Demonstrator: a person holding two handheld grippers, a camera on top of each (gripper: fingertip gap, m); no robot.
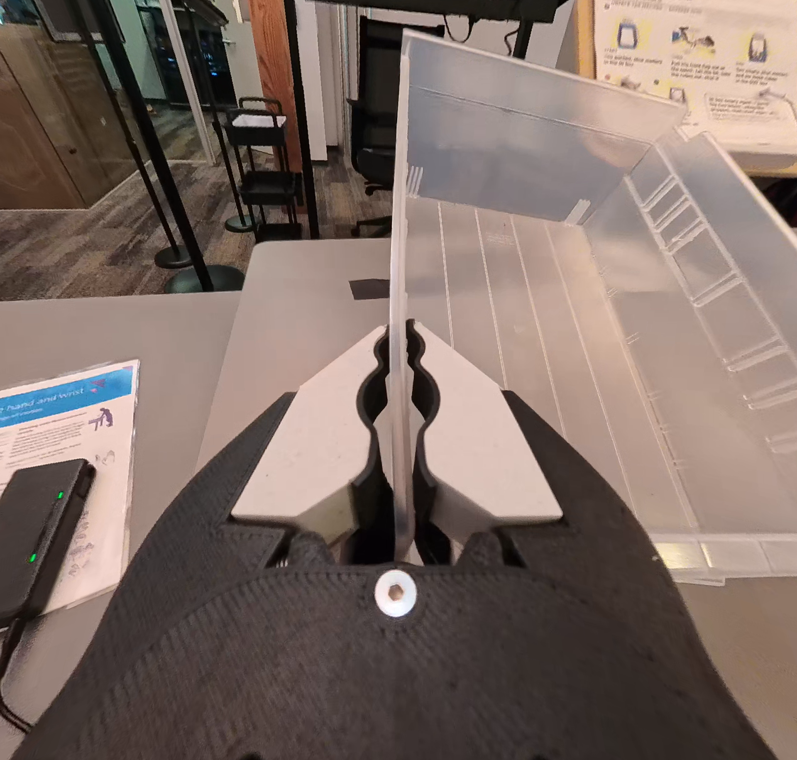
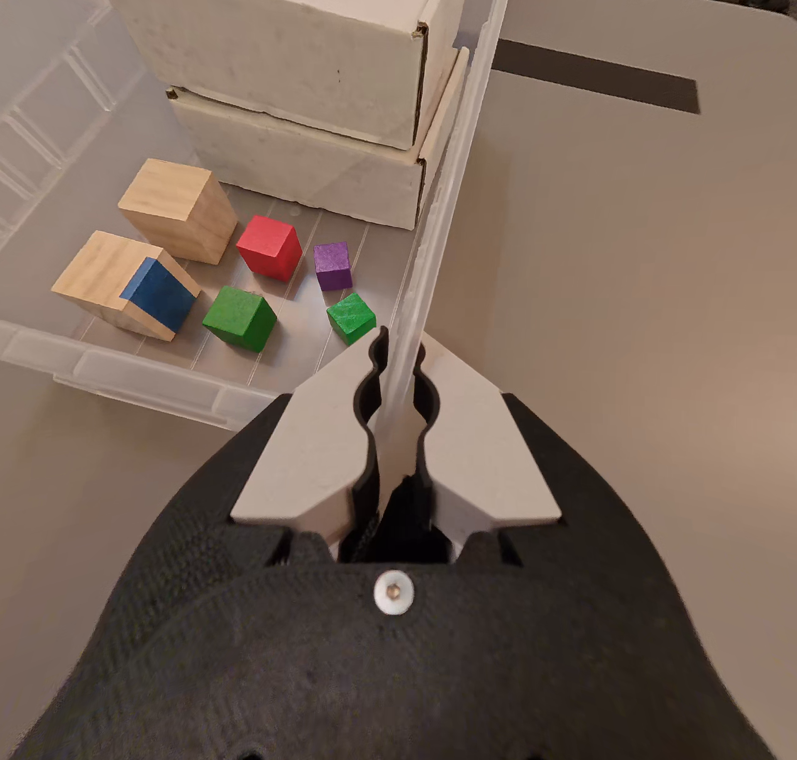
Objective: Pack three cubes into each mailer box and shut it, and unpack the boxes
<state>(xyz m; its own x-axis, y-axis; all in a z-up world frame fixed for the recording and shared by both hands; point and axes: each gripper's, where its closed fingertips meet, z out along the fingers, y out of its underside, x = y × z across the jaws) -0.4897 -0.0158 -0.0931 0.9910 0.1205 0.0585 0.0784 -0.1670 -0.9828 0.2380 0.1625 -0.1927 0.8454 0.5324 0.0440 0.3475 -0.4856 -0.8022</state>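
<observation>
Two claws, each clamped on a side wall of the clear bin [image 2: 129, 377]. Left claw [image 1: 401, 329] pinches the left wall edge-on; the wall runs straight away from it, near to far. Right claw [image 2: 399, 342] pinches the right wall the same way, fingers either side of the thin plastic.

Inside the bin, right wrist view: two white mailer boxes [image 2: 302, 71], stacked and shut, at the far right, against the right wall. Loose cubes lie nearer, left of the right claw: two plain wood cubes [image 2: 177, 209], one with a blue cube [image 2: 157, 293] resting on it, a red cube [image 2: 269, 245], a purple cube [image 2: 332, 265], and two green cubes [image 2: 239, 323], the smaller just beside the claw tip.

Bin sits on the grey counter [image 2: 604, 351]. In the left view its visible part is bare.

Judgement: contents all lie toward the right wall, so the right claw is nearer to boxes and cubes. Packing not begun.
</observation>
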